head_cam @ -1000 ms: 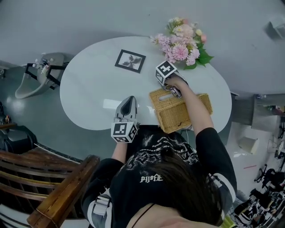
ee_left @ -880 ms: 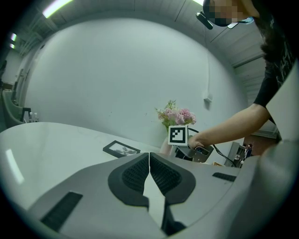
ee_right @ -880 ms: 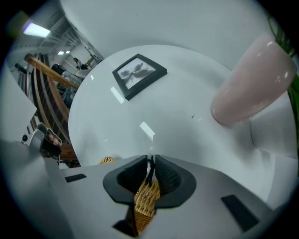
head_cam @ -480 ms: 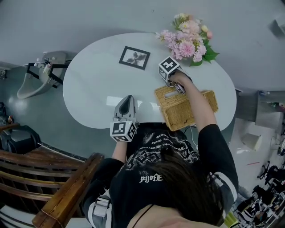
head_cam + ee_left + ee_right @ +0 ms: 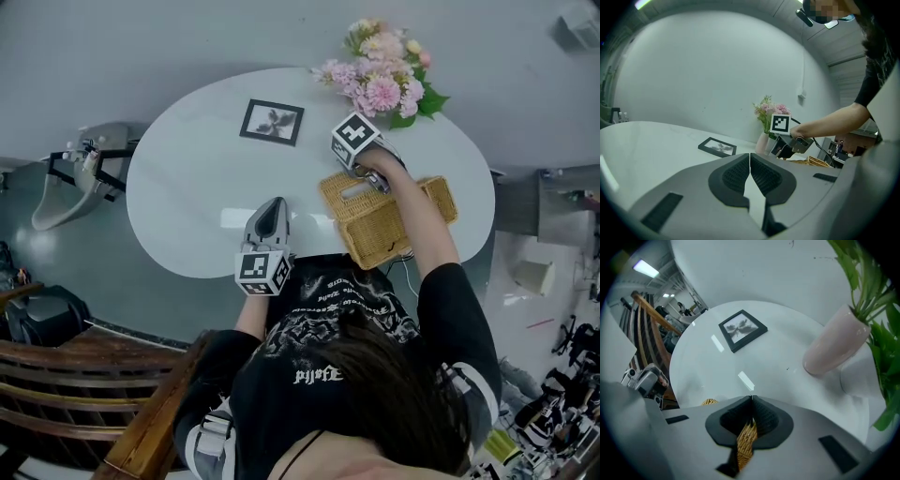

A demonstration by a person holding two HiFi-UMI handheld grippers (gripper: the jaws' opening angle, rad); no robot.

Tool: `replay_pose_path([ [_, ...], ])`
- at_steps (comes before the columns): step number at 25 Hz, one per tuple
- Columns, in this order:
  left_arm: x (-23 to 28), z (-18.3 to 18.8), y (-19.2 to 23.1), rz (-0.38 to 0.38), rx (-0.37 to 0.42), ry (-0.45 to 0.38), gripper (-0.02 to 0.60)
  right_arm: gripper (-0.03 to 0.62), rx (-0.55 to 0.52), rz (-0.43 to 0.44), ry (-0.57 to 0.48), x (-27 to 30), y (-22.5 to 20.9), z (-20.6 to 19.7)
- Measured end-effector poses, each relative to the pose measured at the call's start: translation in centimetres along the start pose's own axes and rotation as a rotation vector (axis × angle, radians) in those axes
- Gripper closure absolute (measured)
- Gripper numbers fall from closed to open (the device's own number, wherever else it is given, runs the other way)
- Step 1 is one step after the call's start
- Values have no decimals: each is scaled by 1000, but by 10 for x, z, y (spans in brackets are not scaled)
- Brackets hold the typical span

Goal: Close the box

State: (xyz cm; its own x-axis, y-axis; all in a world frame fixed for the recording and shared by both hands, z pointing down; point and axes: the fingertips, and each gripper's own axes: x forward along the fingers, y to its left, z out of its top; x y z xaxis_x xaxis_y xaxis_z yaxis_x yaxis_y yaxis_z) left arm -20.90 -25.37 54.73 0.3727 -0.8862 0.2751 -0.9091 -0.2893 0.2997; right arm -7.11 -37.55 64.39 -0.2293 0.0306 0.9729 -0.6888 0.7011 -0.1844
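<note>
Right claw (image 5: 751, 401) has just closed onto the lid (image 5: 747, 441) of the box (image 5: 367, 239); the lid can now swing shut. Left claw (image 5: 749, 159) clenched, empty.

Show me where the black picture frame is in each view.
Head view: picture frame upper middle, on the table.
Left gripper view: picture frame left of centre, mid-height.
Right gripper view: picture frame above centre, slightly left.
Shared landmark: the vase of flowers, right of the frame in all three.
</note>
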Motion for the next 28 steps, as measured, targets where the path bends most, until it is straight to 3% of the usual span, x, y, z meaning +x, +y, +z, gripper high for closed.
replay_pose_path([
  [15,14,-3,-16,-43,18,31,557,559,-22,-83,-226,-57,4,6],
  [28,-2,-6,-30,-55,44,39,557,559,-2,-127,-473,-110,26,-5],
])
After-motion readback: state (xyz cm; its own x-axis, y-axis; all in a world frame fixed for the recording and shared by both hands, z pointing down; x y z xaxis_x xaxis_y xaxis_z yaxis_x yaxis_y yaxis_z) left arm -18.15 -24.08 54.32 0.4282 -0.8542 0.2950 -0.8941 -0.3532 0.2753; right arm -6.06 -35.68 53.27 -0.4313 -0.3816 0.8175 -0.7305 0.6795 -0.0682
